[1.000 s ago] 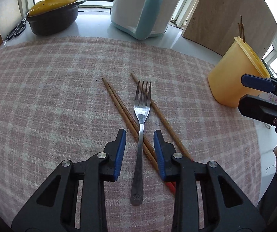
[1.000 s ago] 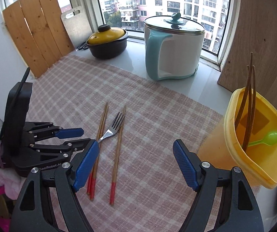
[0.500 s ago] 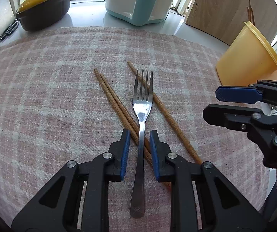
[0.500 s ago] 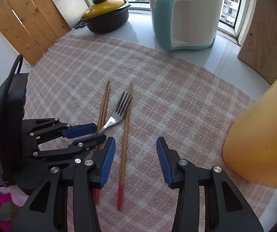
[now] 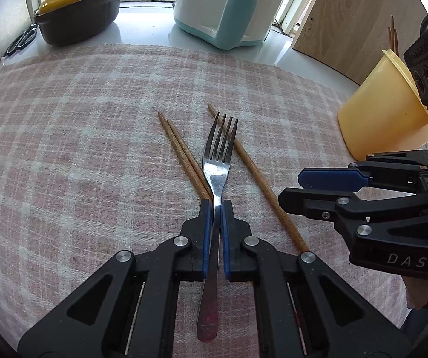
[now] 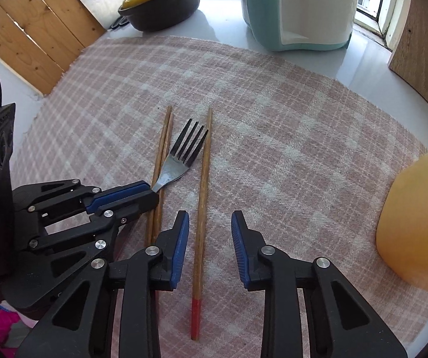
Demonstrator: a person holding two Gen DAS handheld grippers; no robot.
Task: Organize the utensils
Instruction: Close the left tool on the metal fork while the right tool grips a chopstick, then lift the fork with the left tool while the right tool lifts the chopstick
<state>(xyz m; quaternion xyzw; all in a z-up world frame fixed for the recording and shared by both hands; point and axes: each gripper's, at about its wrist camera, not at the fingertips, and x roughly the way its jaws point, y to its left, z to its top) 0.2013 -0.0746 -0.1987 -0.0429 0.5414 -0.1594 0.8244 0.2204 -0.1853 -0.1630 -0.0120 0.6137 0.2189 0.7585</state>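
A metal fork (image 5: 218, 155) lies on the pink checked cloth (image 5: 79, 149), its handle across a pair of wooden chopsticks (image 5: 181, 146). My left gripper (image 5: 214, 205) is shut on the fork's handle, blue pads pressing both sides. A single red-tipped chopstick (image 6: 203, 179) lies to the right of the fork. My right gripper (image 6: 210, 214) straddles this chopstick low over the cloth. Its jaws are closing, and the pads do not touch the stick. The yellow container (image 6: 417, 214) stands at the right. In the left wrist view it (image 5: 375, 113) holds several chopsticks.
A black pot with a yellow lid (image 5: 76, 9) and a white and teal appliance (image 5: 222, 6) stand behind the cloth near the window. Scissors (image 5: 22, 40) lie beside the pot. Wooden boards (image 6: 34, 29) lean at the left, and another board (image 5: 348, 15) at the right.
The left jaws have closed onto the fork's handle. The right gripper has come down toward the cloth and narrowed around the single chopstick.
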